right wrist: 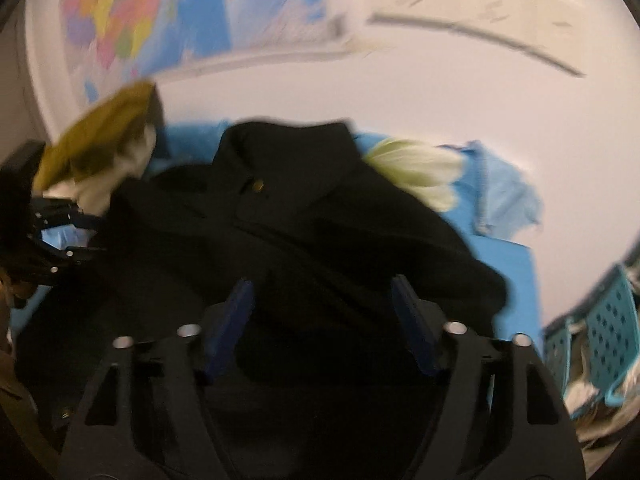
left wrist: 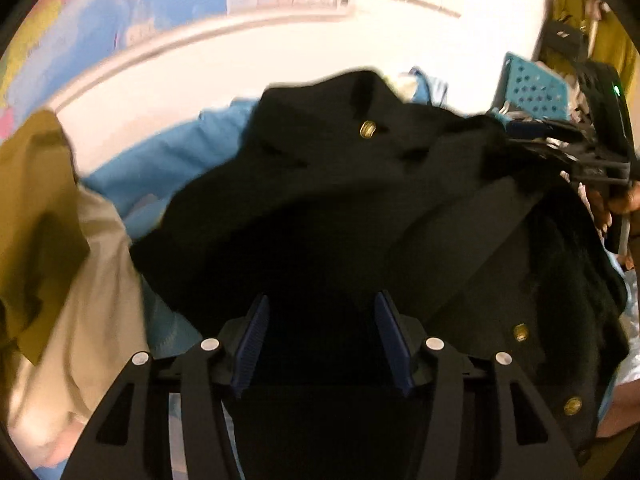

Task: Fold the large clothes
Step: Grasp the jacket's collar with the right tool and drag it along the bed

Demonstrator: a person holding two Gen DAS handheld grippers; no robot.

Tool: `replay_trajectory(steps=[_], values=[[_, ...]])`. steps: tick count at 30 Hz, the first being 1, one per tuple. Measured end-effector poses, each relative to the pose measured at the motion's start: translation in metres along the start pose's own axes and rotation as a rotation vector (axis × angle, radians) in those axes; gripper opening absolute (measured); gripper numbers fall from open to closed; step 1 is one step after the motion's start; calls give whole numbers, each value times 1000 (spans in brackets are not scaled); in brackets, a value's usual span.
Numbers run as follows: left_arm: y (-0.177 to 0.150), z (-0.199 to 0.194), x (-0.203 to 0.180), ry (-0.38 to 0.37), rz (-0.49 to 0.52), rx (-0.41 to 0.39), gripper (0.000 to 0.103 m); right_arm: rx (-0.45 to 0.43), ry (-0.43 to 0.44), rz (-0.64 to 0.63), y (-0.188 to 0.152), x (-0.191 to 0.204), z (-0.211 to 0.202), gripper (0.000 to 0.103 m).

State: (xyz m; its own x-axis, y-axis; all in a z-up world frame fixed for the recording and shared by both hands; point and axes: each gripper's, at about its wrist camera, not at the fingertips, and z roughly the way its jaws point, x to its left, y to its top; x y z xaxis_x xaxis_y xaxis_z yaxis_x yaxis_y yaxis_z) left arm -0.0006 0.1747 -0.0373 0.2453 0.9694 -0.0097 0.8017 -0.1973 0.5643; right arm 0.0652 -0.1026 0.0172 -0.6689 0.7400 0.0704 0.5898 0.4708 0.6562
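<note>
Black woolly coat (left wrist: 320, 208), brass buttons (left wrist: 367, 129), is lying crumpled on blue sheet (left wrist: 160, 168). Left tool (left wrist: 320, 344) and right tool (right wrist: 322, 328) are hovering spread, released, gripping nothing. Teal perforated basket (left wrist: 532, 88) is sitting at 2 o'clock.

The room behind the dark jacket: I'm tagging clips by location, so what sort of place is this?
Probably a bedroom or laundry corner of a home: a coloured wall map, a teal laundry basket stuffed with clothes, and the dark jacket lying on a blue sheet.
</note>
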Motion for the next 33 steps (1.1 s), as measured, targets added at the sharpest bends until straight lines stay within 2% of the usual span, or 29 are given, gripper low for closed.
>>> replay_trajectory(steps=[2, 6, 8, 11, 13, 14, 15, 19, 21, 26, 31, 33], values=[[-2, 2, 6, -7, -30, 10, 53, 60, 23, -10, 9, 3, 25, 7], [-9, -10, 28, 7, -121, -6, 53, 2, 29, 29, 29, 0, 38, 4], [-15, -12, 35, 63, -159, 9, 53, 22, 28, 35, 31, -2, 52, 5], [-27, -16, 43, 27, -209, 5, 53, 80, -6, 36, 26, -6, 70, 15], [-31, -21, 43, 11, -217, -9, 53, 66, -9, 56, 24, -8, 61, 30], [-33, -25, 42, 3, -219, -19, 54, 41, -18, 65, 24, -10, 49, 46], [-34, -27, 42, -3, -220, -23, 59, -2, -20, 73, 22, -12, 30, 56], [-48, -40, 37, -35, -204, -33, 63, -85, -2, 109, 5, -27, -28, 57], [-54, -43, 35, -52, -202, -32, 67, -88, 3, 154, -17, -38, -57, 69], [-81, -48, 31, -107, -244, -15, 74, -24, -14, 279, -82, -60, -94, 76], [-110, -57, 30, -147, -296, 21, 77, 42, 86, 450, -157, -67, -105, 79], [-121, -60, 28, -169, -315, 27, 80, 48, 143, 483, -175, -63, -108, 80]])
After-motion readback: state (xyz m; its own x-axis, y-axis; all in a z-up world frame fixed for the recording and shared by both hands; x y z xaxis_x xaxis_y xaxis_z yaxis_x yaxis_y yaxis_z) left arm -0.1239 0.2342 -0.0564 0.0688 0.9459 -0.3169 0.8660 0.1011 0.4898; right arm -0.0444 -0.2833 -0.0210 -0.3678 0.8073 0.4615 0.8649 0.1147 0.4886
